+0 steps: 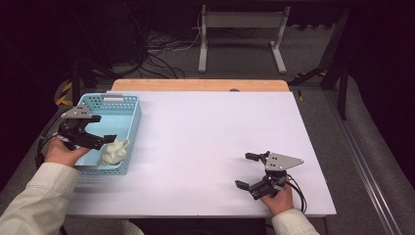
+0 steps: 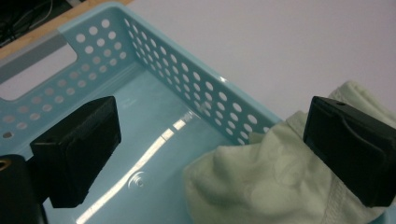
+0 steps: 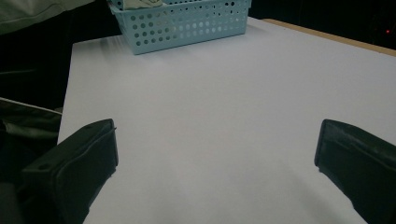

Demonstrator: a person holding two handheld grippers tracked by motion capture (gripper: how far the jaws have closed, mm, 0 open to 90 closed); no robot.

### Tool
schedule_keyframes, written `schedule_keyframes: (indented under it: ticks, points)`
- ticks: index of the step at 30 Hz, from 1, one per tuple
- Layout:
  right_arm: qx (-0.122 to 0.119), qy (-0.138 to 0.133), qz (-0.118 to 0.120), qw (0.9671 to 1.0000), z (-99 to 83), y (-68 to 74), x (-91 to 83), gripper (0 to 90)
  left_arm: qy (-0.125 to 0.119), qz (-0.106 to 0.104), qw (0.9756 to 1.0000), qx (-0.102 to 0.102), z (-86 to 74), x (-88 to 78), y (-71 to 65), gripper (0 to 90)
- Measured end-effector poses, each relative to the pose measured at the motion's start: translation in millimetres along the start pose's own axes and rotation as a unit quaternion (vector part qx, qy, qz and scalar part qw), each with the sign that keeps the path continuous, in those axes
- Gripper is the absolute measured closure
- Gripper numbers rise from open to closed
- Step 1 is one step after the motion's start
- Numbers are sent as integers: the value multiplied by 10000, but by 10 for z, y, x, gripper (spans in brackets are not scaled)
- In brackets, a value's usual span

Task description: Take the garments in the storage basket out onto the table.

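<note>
A pale green cloth (image 1: 114,152) lies bunched in the near right corner of a light blue perforated basket (image 1: 128,100) at the table's left edge. My left gripper (image 1: 103,128) hovers over the basket, open, with its jaws spread wide. In the left gripper view the cloth (image 2: 261,182) sits under the right-hand jaw and is not clamped, with the basket's wall (image 2: 187,79) behind it. My right gripper (image 1: 248,170) rests low at the table's near right, open with nothing between its jaws. Its own view shows the basket (image 3: 187,23) far off across the white top.
The white tabletop (image 1: 210,127) stretches between basket and right gripper. A wooden strip (image 1: 195,85) runs along the far edge. Beyond it stand a metal frame (image 1: 242,29) and cables on the floor (image 1: 161,46).
</note>
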State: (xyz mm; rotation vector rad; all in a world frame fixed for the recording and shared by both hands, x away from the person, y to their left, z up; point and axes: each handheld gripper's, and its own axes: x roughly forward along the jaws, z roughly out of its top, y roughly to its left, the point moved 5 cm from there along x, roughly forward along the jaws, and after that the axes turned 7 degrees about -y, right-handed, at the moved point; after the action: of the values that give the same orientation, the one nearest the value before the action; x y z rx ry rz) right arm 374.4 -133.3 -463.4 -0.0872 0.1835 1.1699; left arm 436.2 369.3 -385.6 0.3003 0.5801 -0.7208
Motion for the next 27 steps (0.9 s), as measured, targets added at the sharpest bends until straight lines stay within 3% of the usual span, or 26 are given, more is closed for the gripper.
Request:
schedule_keyframes:
  ticks: [9, 14, 22, 27]
  points:
    - [7, 12, 17, 10000, -2, 2, 4, 1, 470, -197, 9987, 25, -133, 64, -36, 51]
    - [15, 11, 29, 10000, -2, 5, 5, 1, 801, -297, 9963, -78, -202, 112, -56, 54]
    - [32, 26, 44, 10000, -5, 7, 8, 1, 1084, -446, 9930, -140, -249, 152, -77, 72]
    - [41, 29, 70, 10000, -6, 11, 10, 2, 1283, -599, 9896, -263, -282, 183, -90, 93]
